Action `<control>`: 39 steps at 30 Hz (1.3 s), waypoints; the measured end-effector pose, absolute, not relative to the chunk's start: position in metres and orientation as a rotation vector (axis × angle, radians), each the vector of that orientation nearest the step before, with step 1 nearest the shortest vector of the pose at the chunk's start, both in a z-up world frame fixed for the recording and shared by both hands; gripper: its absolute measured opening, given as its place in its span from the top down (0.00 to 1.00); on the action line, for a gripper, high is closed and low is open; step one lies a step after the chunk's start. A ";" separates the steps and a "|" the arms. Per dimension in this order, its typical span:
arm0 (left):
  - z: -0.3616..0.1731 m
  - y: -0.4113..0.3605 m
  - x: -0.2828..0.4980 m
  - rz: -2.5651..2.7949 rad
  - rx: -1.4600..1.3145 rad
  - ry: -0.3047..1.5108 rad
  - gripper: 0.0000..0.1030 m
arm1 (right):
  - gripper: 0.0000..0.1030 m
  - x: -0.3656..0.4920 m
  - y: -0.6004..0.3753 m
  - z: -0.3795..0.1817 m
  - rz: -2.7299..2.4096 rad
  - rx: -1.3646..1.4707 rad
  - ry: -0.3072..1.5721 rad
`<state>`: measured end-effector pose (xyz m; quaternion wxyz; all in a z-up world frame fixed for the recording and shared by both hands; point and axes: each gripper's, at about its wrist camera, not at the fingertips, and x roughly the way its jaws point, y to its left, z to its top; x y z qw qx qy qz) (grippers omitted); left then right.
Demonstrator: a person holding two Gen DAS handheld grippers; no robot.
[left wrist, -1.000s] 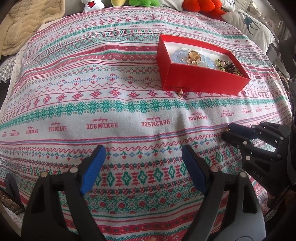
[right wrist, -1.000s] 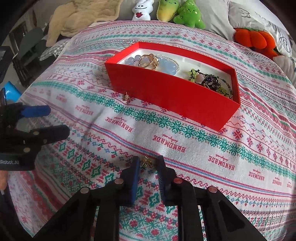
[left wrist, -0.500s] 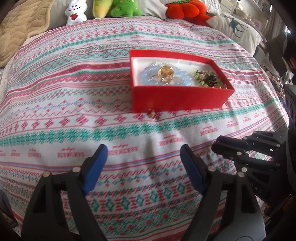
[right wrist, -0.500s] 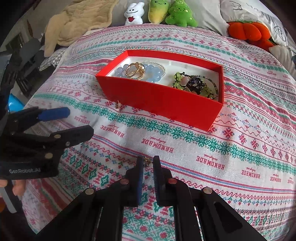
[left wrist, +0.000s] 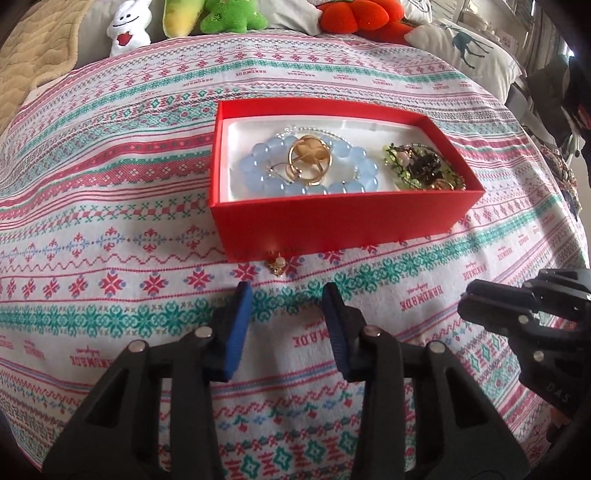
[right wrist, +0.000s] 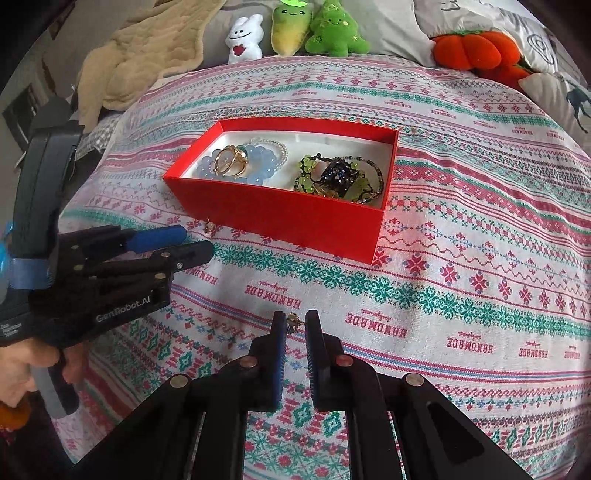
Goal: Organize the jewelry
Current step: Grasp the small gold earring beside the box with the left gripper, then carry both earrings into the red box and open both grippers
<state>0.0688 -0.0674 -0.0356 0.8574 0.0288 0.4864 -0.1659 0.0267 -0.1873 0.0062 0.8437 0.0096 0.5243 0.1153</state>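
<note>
Two risks stood: the right hand-held gripper (right wrist: 295,326), barely pinching a tiny earring (right wrist: 293,318), might drop it, while the spread left hand-held gripper (left wrist: 286,295) might snag cloth near another earring (left wrist: 277,264).

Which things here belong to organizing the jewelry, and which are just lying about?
Job: red box, blue bead bracelet, gold rings, green-and-black beads, earring by box, earring in right gripper.

Lying about: plush toys, beige blanket, pillow.
</note>
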 end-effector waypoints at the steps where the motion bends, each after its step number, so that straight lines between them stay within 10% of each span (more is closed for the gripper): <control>1: -0.037 -0.067 0.069 -0.347 0.061 1.022 0.61 | 0.90 0.027 -0.188 0.006 0.243 0.023 1.107; 9: -0.042 -0.072 0.078 -0.324 0.078 1.012 0.66 | 0.90 0.029 -0.187 0.007 0.248 0.029 1.108; 16: -0.044 -0.071 0.082 -0.299 0.081 1.015 0.92 | 0.90 0.031 -0.189 0.006 0.243 0.032 1.110; 39: -0.009 -0.057 0.061 -0.344 0.036 0.985 0.95 | 0.90 0.038 -0.188 0.024 0.240 0.050 1.061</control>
